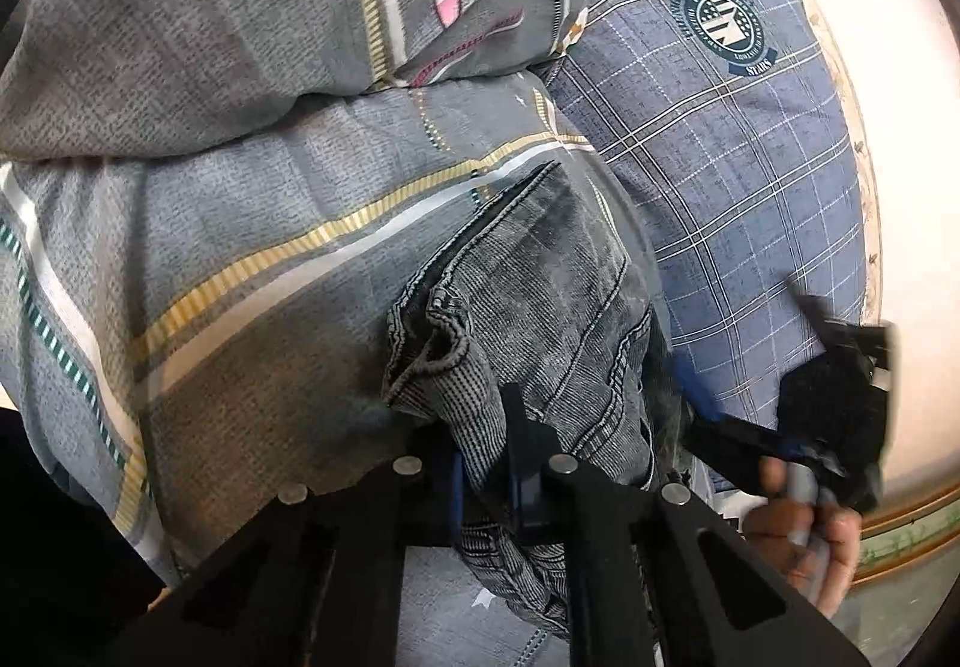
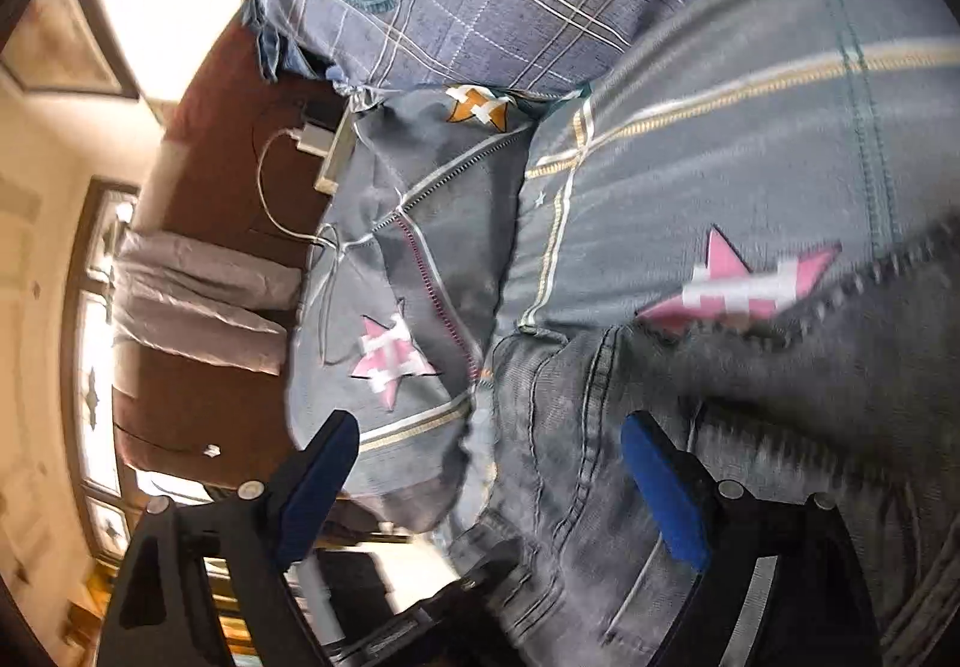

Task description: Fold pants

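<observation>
Faded, seemingly coarse denim pants (image 1: 540, 307)

Bed covered by grey quilt (image 1: 198, 259) with yellow and white stripes, pink star patches (image 2: 387, 361). Blue plaid pillow (image 1: 720, 175) with round dark-green crest lies past it, touching quilt edge. Pale cream wall (image 1: 888, 127) behind pillow, brightly lit. Right wrist view: dark red-brown surface (image 2: 216, 187) beside bed, white charger block with cable (image 2: 312, 139) on it, folded grey cloth (image 2: 198, 301) nearby. Arched window or door (image 2: 99, 367) with patterned panes at left, daylight coming through. Framed picture (image 2: 60, 43) on cream wall above.
</observation>
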`<state>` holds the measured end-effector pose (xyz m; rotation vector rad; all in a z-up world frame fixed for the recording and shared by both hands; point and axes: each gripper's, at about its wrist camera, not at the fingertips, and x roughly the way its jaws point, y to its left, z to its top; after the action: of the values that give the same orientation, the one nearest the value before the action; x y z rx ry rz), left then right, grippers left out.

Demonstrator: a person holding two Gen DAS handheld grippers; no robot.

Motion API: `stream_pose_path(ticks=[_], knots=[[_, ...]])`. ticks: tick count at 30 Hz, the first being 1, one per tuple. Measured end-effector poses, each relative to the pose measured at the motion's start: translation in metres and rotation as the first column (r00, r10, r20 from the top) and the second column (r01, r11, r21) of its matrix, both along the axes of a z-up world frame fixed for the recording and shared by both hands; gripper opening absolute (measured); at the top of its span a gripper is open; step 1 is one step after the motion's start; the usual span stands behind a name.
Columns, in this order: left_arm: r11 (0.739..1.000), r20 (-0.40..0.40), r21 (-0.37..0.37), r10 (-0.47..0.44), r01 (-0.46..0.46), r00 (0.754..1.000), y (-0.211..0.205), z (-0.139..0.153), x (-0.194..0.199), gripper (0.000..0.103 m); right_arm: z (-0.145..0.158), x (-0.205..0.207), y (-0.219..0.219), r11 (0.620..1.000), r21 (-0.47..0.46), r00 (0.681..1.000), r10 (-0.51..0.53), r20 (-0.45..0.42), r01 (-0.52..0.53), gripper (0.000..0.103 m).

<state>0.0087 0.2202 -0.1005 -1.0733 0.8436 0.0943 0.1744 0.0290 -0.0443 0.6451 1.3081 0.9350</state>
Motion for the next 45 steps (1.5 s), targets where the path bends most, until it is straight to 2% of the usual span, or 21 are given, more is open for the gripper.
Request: stream_pose_path(ticks=[1,2,3,8,10,11,14,15,18,20,22,25,27,30,32,34,36,39,42,45], knots=[[1.0,0.001,0.005,0.001,-0.001,1.0,-0.001,0.002,0.0,0.01,-0.012,0.003,0.001,0.998,-0.06,1.0,0.001,-0.027,-0.003,0.092],[1.0,0.003,0.01,0.001,-0.001,1.0,-0.002,0.003,-0.001,0.01,-0.032,0.006,0.002,0.994,-0.107,0.995,-0.003,-0.099,-0.008,0.089],[1.0,0.006,0.018,0.0,0.0,1.0,-0.003,0.005,-0.001,0.01,-0.037,0.004,-0.002,0.998,-0.061,0.993,-0.025,-0.113,0.018,0.089],[0.999,-0.006,0.047,0.001,0.0,1.0,-0.005,0.006,0.0,0.01,-0.011,-0.004,-0.004,1.0,-0.013,0.999,-0.014,-0.037,0.013,0.09],[0.998,-0.013,0.061,0.001,0.0,1.0,-0.007,0.007,0.001,0.01,-0.017,-0.002,0.0,0.996,-0.092,1.0,-0.002,-0.017,0.0,0.092],[0.998,-0.015,0.07,-0.001,0.002,1.0,-0.008,0.008,0.001,0.01,-0.031,0.0,0.003,0.992,-0.127,0.998,0.013,-0.058,-0.02,0.092],[0.994,-0.018,0.107,-0.013,0.015,1.0,-0.01,0.015,0.002,0.01,-0.016,-0.003,-0.011,0.998,-0.068,0.998,-0.012,-0.068,0.007,0.091],[0.993,-0.02,0.117,-0.015,0.017,1.0,-0.012,0.018,0.003,0.01,-0.001,-0.008,-0.018,0.999,-0.038,0.999,-0.012,-0.033,0.01,0.091],[0.985,-0.011,0.169,-0.026,0.028,1.0,-0.018,0.031,0.005,0.009,0.033,-0.028,-0.048,1.0,-0.027,0.998,-0.007,0.065,0.008,0.091],[0.979,0.007,0.201,-0.037,0.035,0.999,-0.022,0.041,0.005,0.009,0.051,-0.044,-0.081,0.999,-0.021,0.993,-0.039,0.108,0.041,0.091],[0.972,0.014,0.232,-0.046,0.042,0.999,-0.026,0.05,0.005,0.008,0.061,-0.057,-0.119,0.997,-0.026,0.988,-0.066,0.143,0.071,0.091],[0.965,0.016,0.257,-0.053,0.047,0.998,-0.028,0.058,0.006,0.007,0.066,-0.077,-0.187,0.984,-0.036,0.968,-0.167,0.186,0.177,0.091],[0.959,0.017,0.279,-0.06,0.053,0.998,-0.033,0.064,0.009,0.007,0.06,-0.088,-0.225,0.967,-0.055,0.954,-0.235,0.186,0.249,0.091],[0.944,0.026,0.324,-0.071,0.059,0.997,-0.042,0.075,0.01,0.007,0.032,-0.096,-0.268,0.951,-0.056,0.949,-0.298,0.101,0.305,0.092],[0.935,0.03,0.349,-0.076,0.06,0.997,-0.047,0.081,0.01,0.007,0.005,-0.095,-0.281,0.942,-0.086,0.946,-0.323,0.041,0.325,0.092],[0.928,0.026,0.367,-0.083,0.067,0.996,-0.053,0.087,0.01,0.007,-0.03,-0.094,-0.287,0.933,-0.156,0.941,-0.336,-0.047,0.325,0.092],[0.915,0.028,0.397,-0.091,0.073,0.995,-0.059,0.093,0.01,0.007,-0.033,-0.098,-0.296,0.937,-0.087,0.938,-0.344,-0.04,0.34,0.094],[0.9,0.049,0.428,-0.114,0.082,0.992,-0.07,0.106,0.013,0.007,-0.037,-0.097,-0.301,0.94,-0.056,0.939,-0.339,-0.052,0.336,0.094],[0.87,0.071,0.483,-0.152,0.099,0.986,-0.089,0.122,0.017,0.006,-0.043,-0.1,-0.315,0.936,-0.002,0.934,-0.351,-0.072,0.351,0.094],[0.821,0.1,0.556,-0.226,0.134,0.969,-0.124,0.142,0.019,0.006,-0.046,-0.104,-0.323,0.932,0.035,0.931,-0.356,-0.083,0.36,0.094]])
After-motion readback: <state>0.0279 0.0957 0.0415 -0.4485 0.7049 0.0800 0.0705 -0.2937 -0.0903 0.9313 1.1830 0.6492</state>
